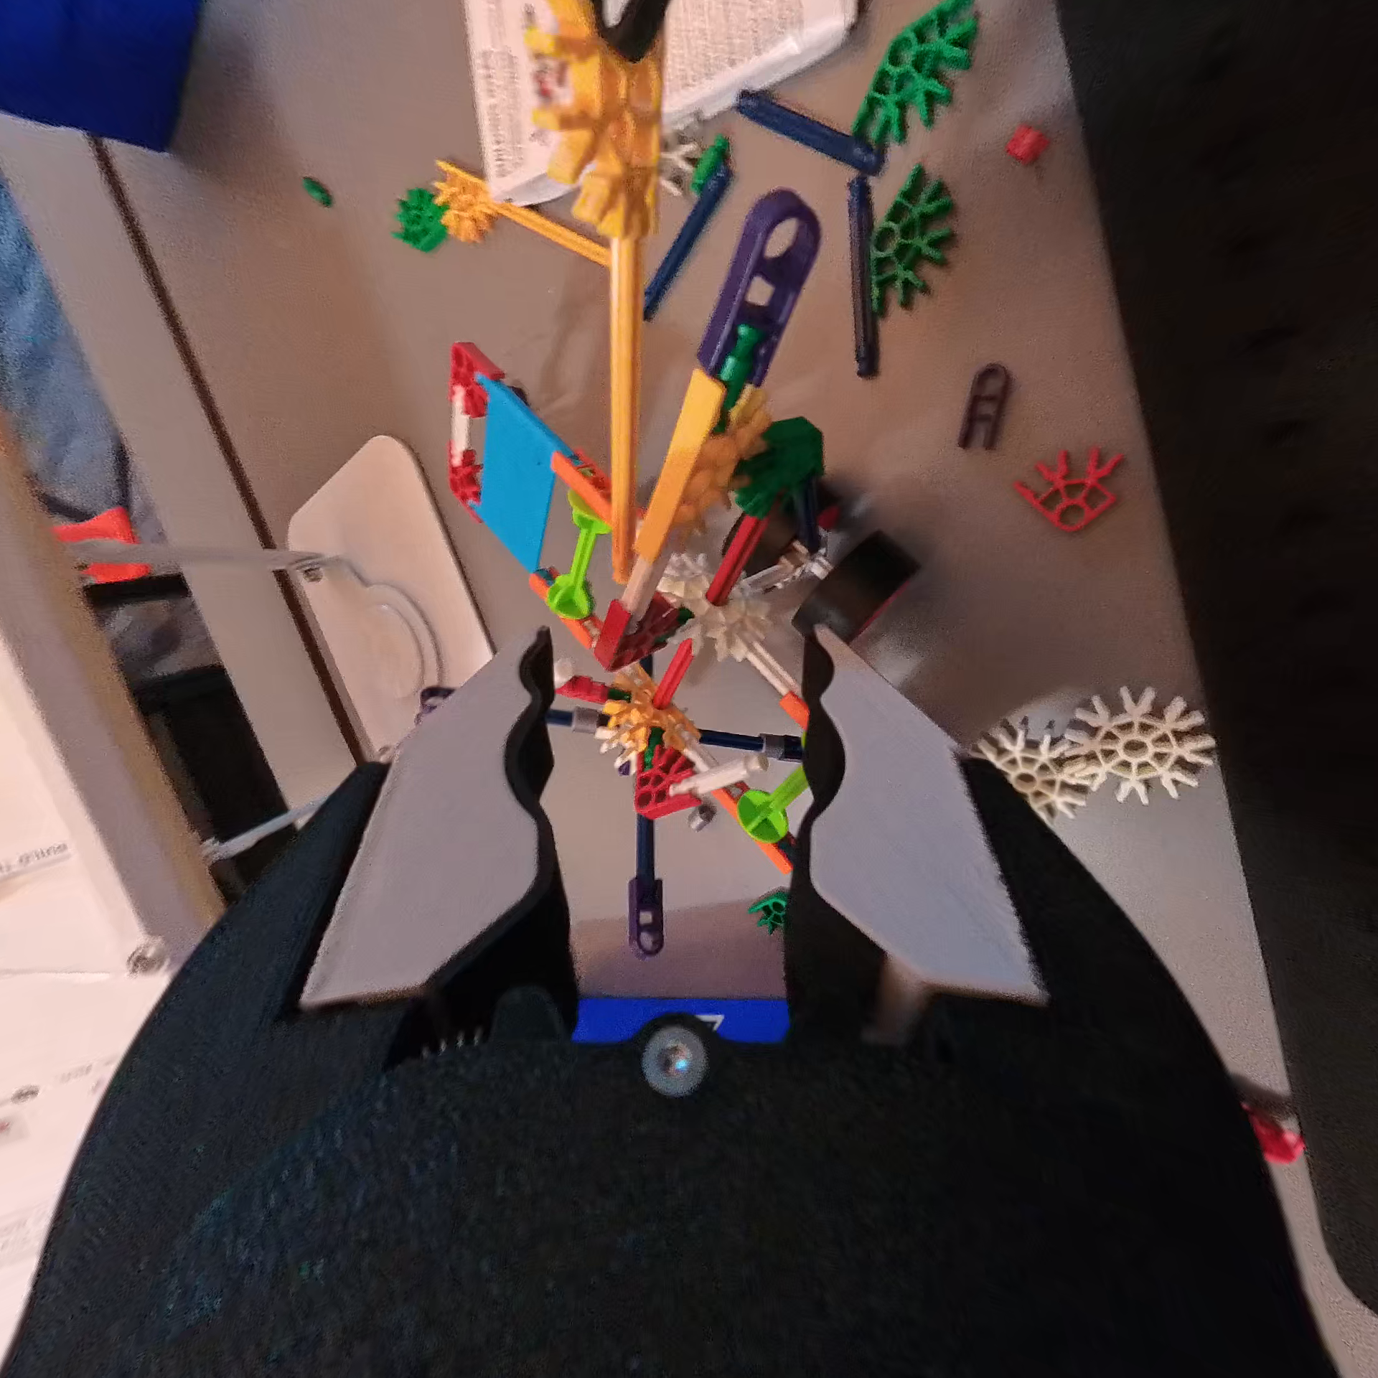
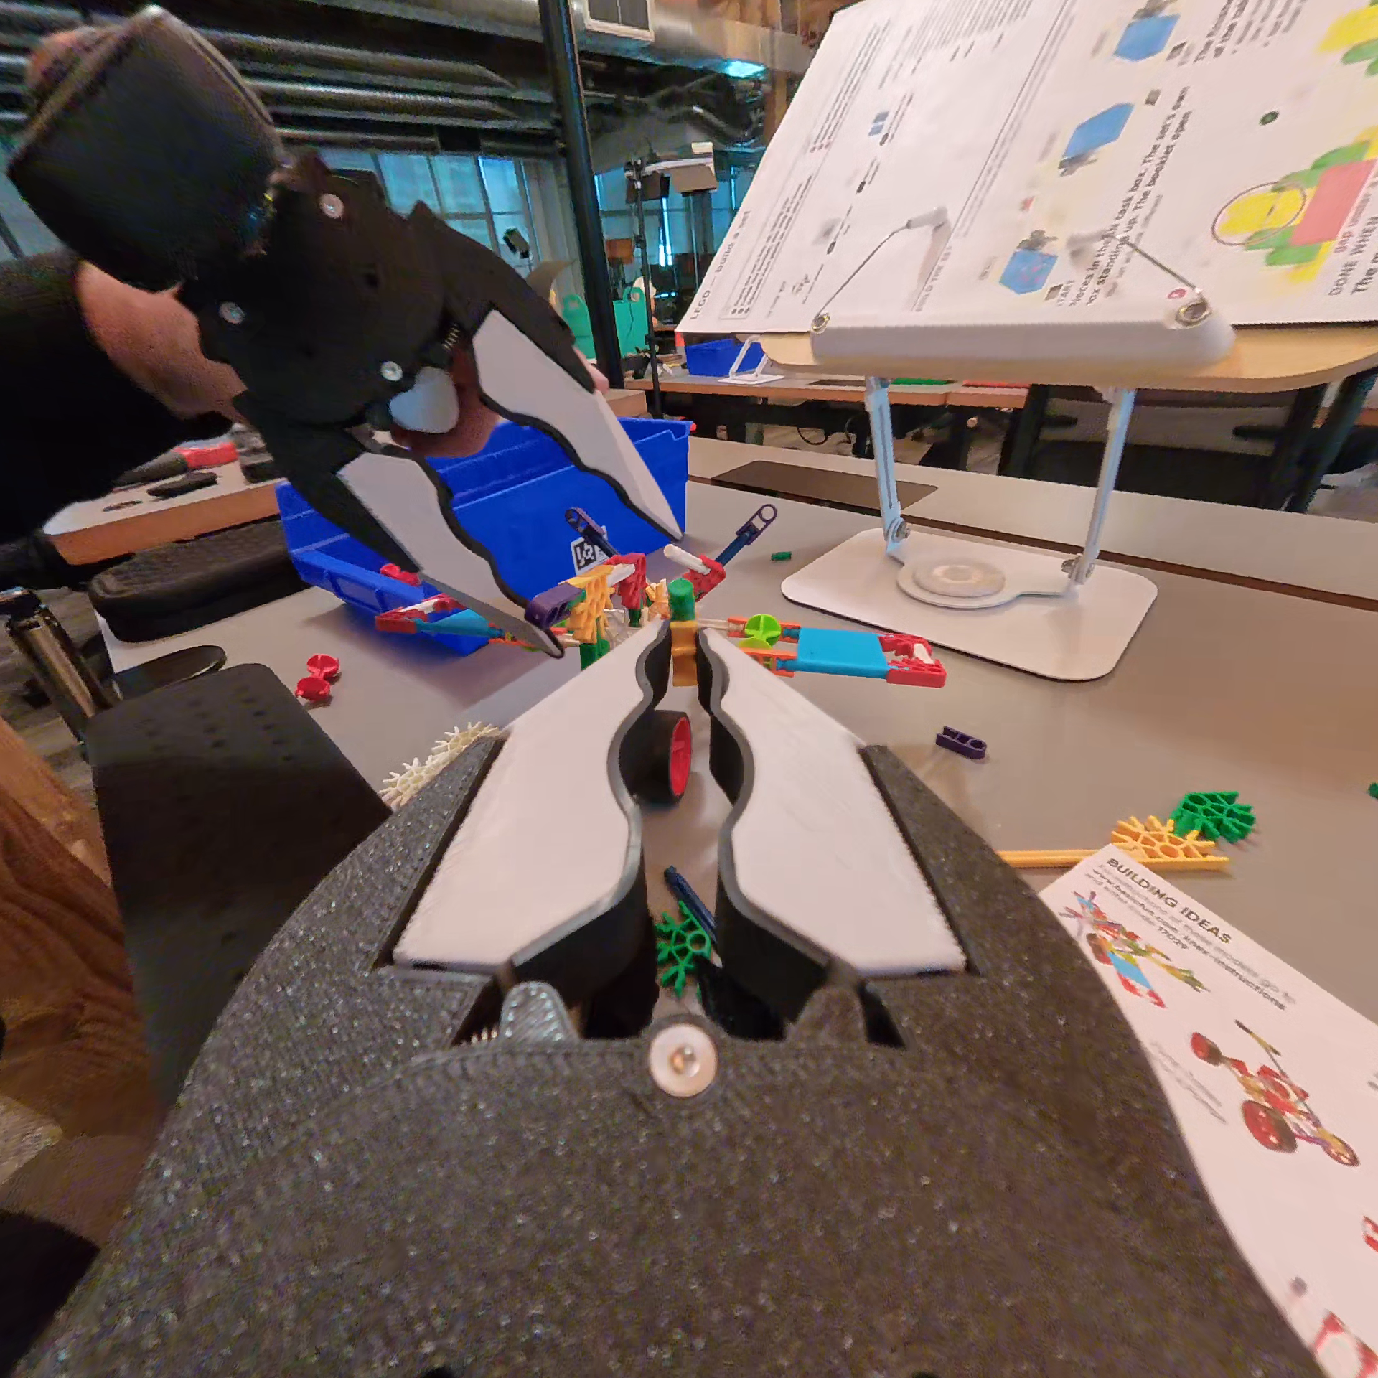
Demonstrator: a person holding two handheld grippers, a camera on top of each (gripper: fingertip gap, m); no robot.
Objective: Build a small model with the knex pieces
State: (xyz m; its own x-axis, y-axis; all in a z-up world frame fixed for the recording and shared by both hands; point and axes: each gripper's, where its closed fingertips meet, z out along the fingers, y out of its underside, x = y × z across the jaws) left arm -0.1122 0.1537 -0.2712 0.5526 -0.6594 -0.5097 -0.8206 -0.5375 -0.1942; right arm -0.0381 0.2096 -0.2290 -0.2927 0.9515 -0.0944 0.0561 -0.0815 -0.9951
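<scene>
Gripping a yellow rod (image 2: 681, 656) of the construction-toy model (image 2: 842, 652), the right gripper (image 2: 680, 647) has its jaws clenched. Left gripper (image 1: 675, 649) spread wide over the model's middle, touching nothing. Black wheel (image 2: 656, 754) near. Blue bin (image 2: 522, 507) far left; white document stand (image 2: 969, 596) far right.

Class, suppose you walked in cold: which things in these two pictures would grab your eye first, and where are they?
A bright, many-coloured rod-and-connector toy model sits mid-table. The right hand-held gripper is shut on its orange rod, while the left hand-held gripper comes down on it open from the upper left. Behind stand a blue bin and a white stand bearing a printed sheet.
</scene>
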